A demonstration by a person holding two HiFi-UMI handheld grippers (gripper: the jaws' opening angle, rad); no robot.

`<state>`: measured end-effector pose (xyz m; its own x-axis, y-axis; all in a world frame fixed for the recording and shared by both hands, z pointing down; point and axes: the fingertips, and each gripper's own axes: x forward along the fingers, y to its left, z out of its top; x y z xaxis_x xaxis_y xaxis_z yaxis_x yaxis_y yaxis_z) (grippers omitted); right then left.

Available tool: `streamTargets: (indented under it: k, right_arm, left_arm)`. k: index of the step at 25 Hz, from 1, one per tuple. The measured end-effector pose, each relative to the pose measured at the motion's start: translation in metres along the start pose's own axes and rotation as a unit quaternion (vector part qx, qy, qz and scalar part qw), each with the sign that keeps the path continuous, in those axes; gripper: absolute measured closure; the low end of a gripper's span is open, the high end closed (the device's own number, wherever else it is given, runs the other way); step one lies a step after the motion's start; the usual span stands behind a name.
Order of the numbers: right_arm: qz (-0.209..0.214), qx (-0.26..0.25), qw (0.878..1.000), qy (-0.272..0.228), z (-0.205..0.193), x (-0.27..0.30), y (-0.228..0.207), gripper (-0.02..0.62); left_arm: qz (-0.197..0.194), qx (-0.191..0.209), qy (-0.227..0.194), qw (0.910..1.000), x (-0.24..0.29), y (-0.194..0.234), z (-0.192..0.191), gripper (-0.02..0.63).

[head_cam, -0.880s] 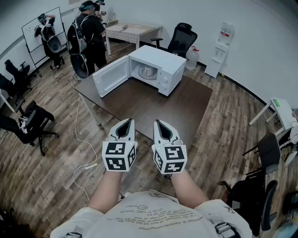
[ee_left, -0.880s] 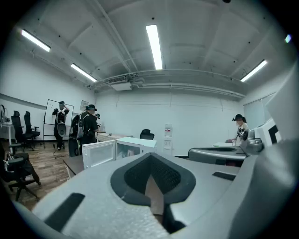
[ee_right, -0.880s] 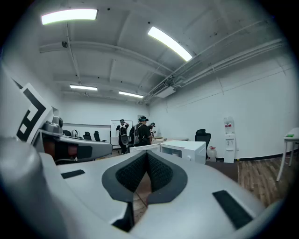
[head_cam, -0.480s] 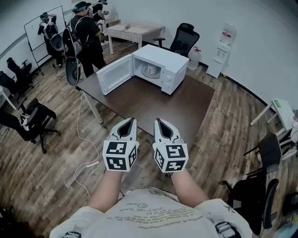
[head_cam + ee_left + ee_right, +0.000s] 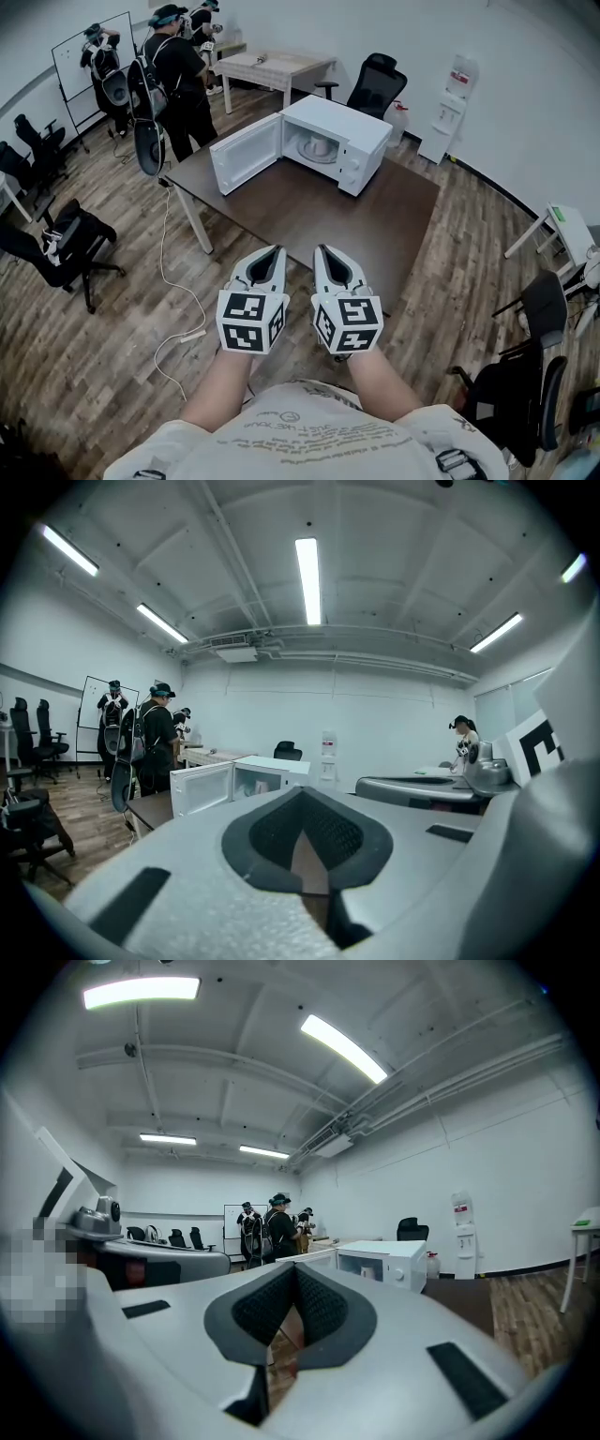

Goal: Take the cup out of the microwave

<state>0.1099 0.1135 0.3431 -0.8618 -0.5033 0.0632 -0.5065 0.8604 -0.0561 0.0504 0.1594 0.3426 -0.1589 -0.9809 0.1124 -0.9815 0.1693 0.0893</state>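
While left gripper [image 5: 276, 249] and right gripper [image 5: 322, 248] hang pinched closed, empty, well short of the open-doored microwave [image 5: 361, 141], spread one before reaching its cup [image 5: 318, 145].

Cup [image 5: 316, 146] in microwave [image 5: 367, 133] too small; details unclear.

Bright, even light from long white ceiling strip lamps [image 5: 307, 581]; shadows on the brown wood-plank floor [image 5: 94, 356] are faint. Edges bend strongly, with black corners in both gripper views; the grey left claw [image 5: 300, 799], nearest its lens, is blurred.
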Motion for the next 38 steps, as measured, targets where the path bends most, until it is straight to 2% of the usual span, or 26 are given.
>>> streamTargets:
  k: [5, 11, 17, 23, 27, 31, 38]
  right_arm:
    - [-0.013, 0.001, 1.0, 0.012, -0.01, 0.003, 0.022, 0.58]
    - [-0.024, 0.006, 0.999, 0.036, -0.027, 0.013, 0.024, 0.58]
    - [-0.022, 0.011, 1.0, 0.016, -0.024, 0.046, 0.014, 0.58]
    - [-0.047, 0.007, 0.999, 0.018, -0.027, 0.098, -0.029, 0.58]
    - [-0.079, 0.027, 0.996, -0.012, -0.013, 0.131, -0.075, 0.58]
    - [-0.073, 0.033, 0.997, -0.006, -0.006, 0.177, -0.113, 0.58]
    - [-0.061, 0.036, 0.997, 0.017, -0.011, 0.241, -0.169, 0.578]
  left_arm:
    - [0.006, 0.004, 0.02, 0.9998, -0.012, 0.03, -0.016, 0.593]
    - [0.003, -0.004, 0.033, 0.9995, -0.011, 0.053, -0.029, 0.594]
    - [-0.009, -0.026, 0.045, 0.9986, 0.016, 0.074, -0.037, 0.592]
    - [-0.019, 0.009, 0.042, 0.9989, 0.088, 0.084, -0.032, 0.592]
    - [-0.025, 0.0, 0.025, 0.9994, 0.144, 0.093, -0.01, 0.592]
    - [-0.028, -0.007, 0.007, 0.9996, 0.197, 0.103, 0.01, 0.592]
    - [-0.017, 0.009, 0.036, 0.9991, 0.283, 0.111, 0.007, 0.592]
